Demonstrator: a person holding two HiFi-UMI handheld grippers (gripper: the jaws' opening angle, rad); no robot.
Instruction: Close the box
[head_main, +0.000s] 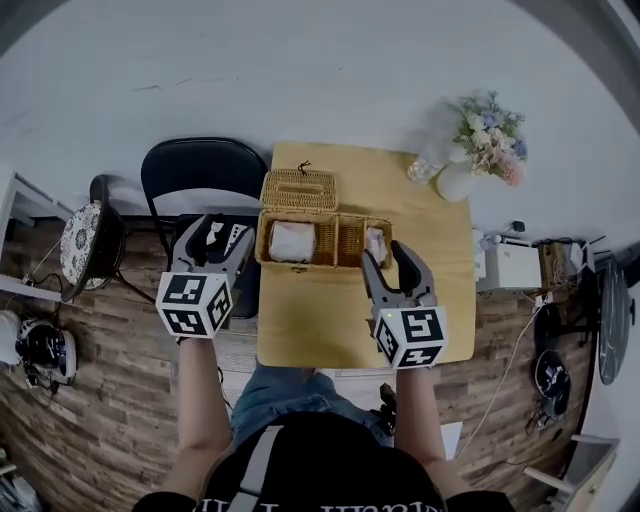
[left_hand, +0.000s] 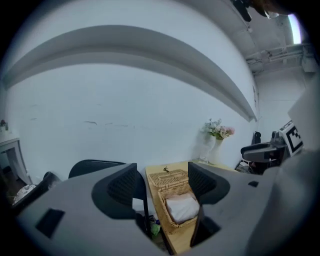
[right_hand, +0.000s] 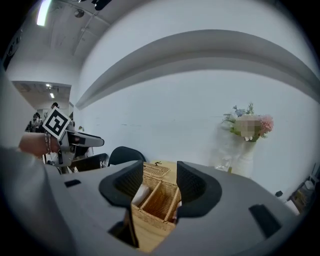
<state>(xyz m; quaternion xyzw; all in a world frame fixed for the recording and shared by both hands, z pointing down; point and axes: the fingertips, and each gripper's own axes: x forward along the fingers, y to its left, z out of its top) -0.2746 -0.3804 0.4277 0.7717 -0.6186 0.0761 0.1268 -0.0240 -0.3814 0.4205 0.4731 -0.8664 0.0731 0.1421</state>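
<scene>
A wicker box stands on the small wooden table, its lid swung back behind the left compartment. That compartment holds a white bundle; the right end holds another white item. My left gripper hovers open just off the table's left edge, beside the box. My right gripper is open too, held near the box's front right corner without touching it. The left gripper view shows the box and lid between the open jaws. From the right gripper view the box lies ahead.
A white vase of flowers and a clear glass stand at the table's far right corner. A black chair sits to the left of the table. A white unit stands to the right.
</scene>
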